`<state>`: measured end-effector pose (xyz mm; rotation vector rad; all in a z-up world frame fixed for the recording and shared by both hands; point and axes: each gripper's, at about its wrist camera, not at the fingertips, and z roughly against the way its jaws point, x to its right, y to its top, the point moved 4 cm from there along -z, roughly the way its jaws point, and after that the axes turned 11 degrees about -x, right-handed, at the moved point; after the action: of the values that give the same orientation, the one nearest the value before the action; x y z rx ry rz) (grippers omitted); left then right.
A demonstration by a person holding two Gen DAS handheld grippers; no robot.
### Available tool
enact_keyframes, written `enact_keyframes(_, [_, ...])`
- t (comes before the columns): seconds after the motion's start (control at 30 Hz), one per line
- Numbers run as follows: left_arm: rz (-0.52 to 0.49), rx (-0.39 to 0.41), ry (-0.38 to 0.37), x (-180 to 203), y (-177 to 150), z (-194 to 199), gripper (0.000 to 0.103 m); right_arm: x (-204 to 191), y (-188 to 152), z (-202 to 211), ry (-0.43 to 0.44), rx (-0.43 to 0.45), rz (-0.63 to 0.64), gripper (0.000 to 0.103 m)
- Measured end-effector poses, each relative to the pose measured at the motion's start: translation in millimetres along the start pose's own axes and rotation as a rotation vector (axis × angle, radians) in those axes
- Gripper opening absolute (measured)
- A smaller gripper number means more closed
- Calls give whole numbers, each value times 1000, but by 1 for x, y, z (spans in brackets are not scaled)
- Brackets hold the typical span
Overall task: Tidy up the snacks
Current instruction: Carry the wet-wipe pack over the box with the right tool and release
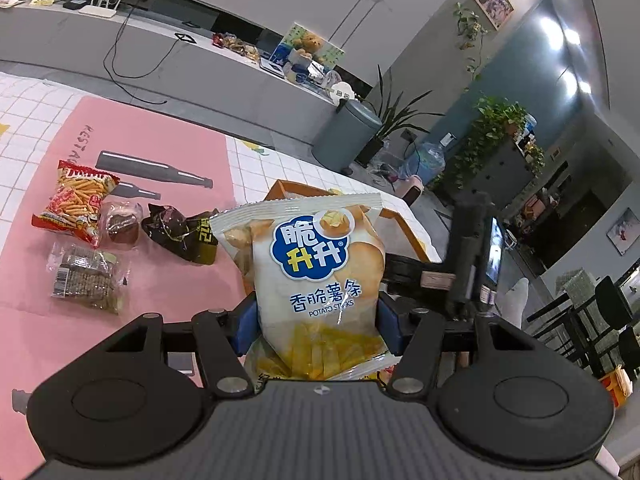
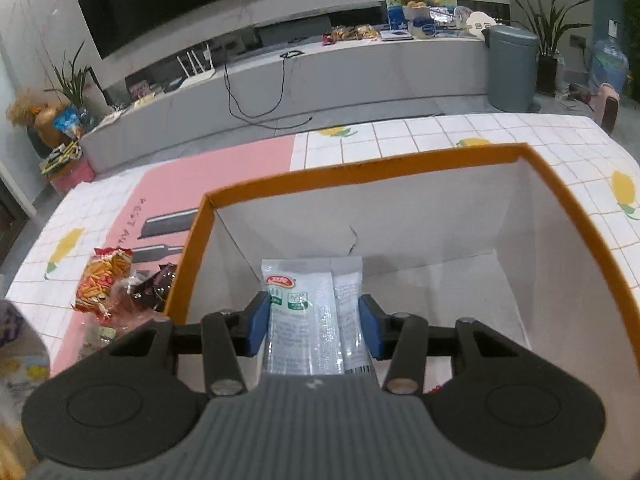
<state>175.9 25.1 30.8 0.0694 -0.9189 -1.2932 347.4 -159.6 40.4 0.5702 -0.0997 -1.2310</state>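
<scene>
Pink mat (image 1: 168, 152) holds loose snacks at left. Beside them the left gripper (image 1: 318, 320) pinches an upright chip bag (image 1: 316, 264); rightward, the right gripper (image 2: 314, 326) clamps a white packet (image 2: 308, 312), pointing lengthwise down into the box (image 2: 400, 172).

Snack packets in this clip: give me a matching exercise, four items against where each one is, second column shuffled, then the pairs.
Items:
1. potato sticks bag
2. white sachet
3. red stick-snack bag
4. orange-rimmed box

Places:
A. lying on the pink mat
B. in the right claw, over the box
C. standing on the tiled tablecloth
D. in the left claw

Pairs: 1-D, 2-B, 3-A, 4-C
</scene>
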Motion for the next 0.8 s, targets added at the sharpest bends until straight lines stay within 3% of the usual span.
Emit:
enact_keyframes(0.43, [-15,-22,3,7,-2,-4,68,5,-2,-1,26,-32,-9,53])
enact_keyframes(0.63, [-26,-21,2,17,-7,2,68,11,-6,25,48,27,-14,57])
enact_keyframes(0.8, [-56,-19,19,34,-11,3,68,15,-18,65,4,98,20,58])
